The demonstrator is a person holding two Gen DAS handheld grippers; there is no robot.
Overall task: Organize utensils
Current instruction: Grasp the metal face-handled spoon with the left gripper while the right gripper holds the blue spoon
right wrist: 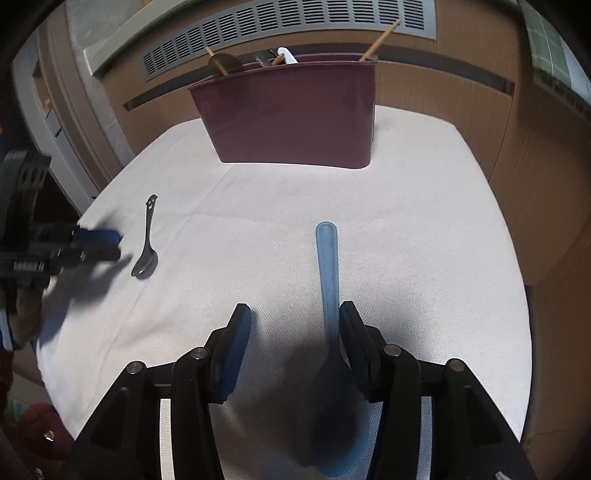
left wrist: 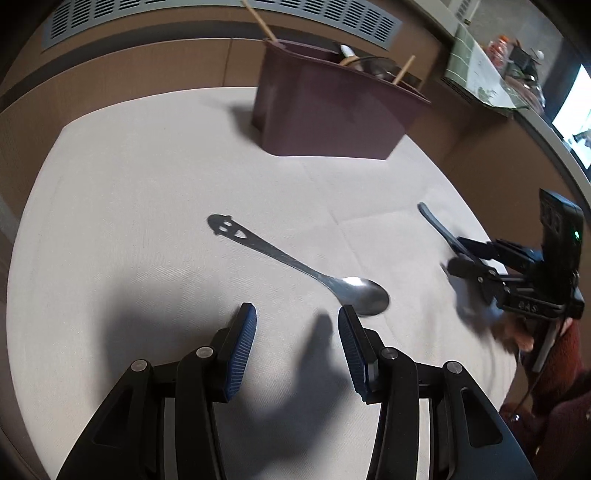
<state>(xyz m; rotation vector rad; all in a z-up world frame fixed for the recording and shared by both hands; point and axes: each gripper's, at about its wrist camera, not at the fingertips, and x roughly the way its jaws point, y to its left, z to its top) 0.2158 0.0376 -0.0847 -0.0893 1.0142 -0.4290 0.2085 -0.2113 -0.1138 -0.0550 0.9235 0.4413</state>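
A metal spoon (left wrist: 295, 264) with a smiley-face handle end lies on the white cloth, its bowl just beyond the right fingertip of my left gripper (left wrist: 297, 314), which is open and holds nothing. A light blue plastic spoon (right wrist: 328, 258) lies flat between the jaws of my right gripper (right wrist: 295, 312), close against the right finger; the left pad stands apart from it, so this gripper is open. A maroon utensil holder (right wrist: 291, 114) stands at the back with chopsticks and other utensils sticking out. Each wrist view shows the other gripper (left wrist: 465, 254) (right wrist: 107, 243) near its own spoon (left wrist: 430, 218) (right wrist: 147, 236).
The white cloth (left wrist: 147, 184) covers a small table whose edges drop off on the left, right and back. Behind it runs a brown wall with a grey vent grille (right wrist: 288, 33). A cluttered counter (left wrist: 491, 74) stands at the far right. A red sleeve (left wrist: 565, 354) shows at the right.
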